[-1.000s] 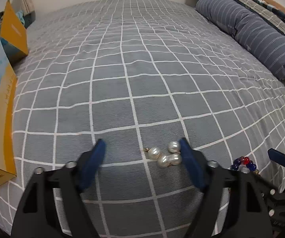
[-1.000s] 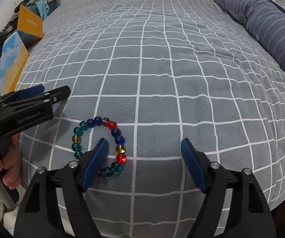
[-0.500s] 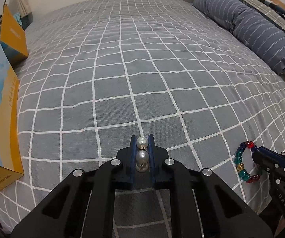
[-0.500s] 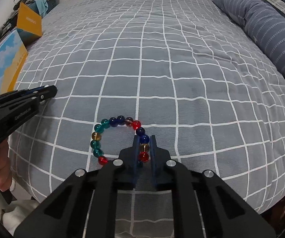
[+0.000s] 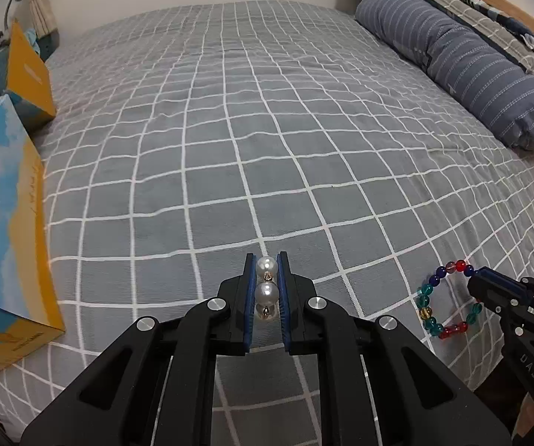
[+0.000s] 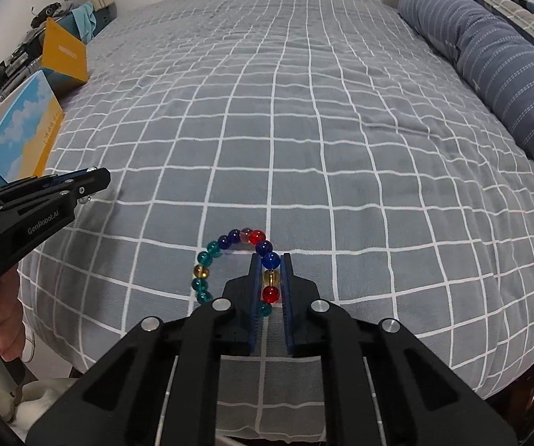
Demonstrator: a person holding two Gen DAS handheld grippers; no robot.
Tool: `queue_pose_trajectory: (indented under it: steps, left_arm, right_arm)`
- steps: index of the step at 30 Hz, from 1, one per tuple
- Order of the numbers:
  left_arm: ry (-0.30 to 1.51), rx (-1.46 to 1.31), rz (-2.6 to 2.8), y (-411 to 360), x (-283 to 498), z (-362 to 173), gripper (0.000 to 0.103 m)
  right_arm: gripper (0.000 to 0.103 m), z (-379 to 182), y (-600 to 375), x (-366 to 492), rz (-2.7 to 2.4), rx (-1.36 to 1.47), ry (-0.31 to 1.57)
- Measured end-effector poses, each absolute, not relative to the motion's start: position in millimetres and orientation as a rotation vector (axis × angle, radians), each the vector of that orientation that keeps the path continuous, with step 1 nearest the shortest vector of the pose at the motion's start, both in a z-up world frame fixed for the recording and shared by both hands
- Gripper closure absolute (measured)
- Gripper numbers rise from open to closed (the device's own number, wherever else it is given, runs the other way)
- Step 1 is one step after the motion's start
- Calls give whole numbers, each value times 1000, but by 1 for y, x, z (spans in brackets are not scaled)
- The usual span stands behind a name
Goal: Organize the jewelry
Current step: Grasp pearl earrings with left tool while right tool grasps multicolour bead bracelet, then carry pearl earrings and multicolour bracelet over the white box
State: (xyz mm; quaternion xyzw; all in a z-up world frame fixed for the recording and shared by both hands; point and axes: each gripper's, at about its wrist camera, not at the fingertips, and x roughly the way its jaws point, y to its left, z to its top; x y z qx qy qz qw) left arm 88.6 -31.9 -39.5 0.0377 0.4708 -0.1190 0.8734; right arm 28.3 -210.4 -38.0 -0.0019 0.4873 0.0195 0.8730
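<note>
Two pearl earrings (image 5: 266, 280) sit clamped in the left hand-held gripper (image 5: 266, 278); the right hand-held gripper (image 6: 270, 275) pinches the bead bracelet (image 6: 237, 264).

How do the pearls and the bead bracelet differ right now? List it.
1. Colour: the pearls are plain white; the bead bracelet mixes red, blue, teal and amber beads.
2. Shape: the pearls sit in a short row with small gold links; the bracelet forms a closed ring.
3. Grip: the pearls lie almost wholly between the left tool; the right tool pinches one side of the bracelet only.

Shared: round beads, each clamped in a shut tool over the checked bedspread.
</note>
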Motion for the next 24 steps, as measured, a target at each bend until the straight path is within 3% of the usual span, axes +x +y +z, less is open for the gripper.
queue_pose_trajectory:
  steps: [24]
  left_arm:
    - [954, 95, -223, -3, 84, 10, 92]
  right_arm:
    - [94, 10, -196, 40, 41, 39, 937]
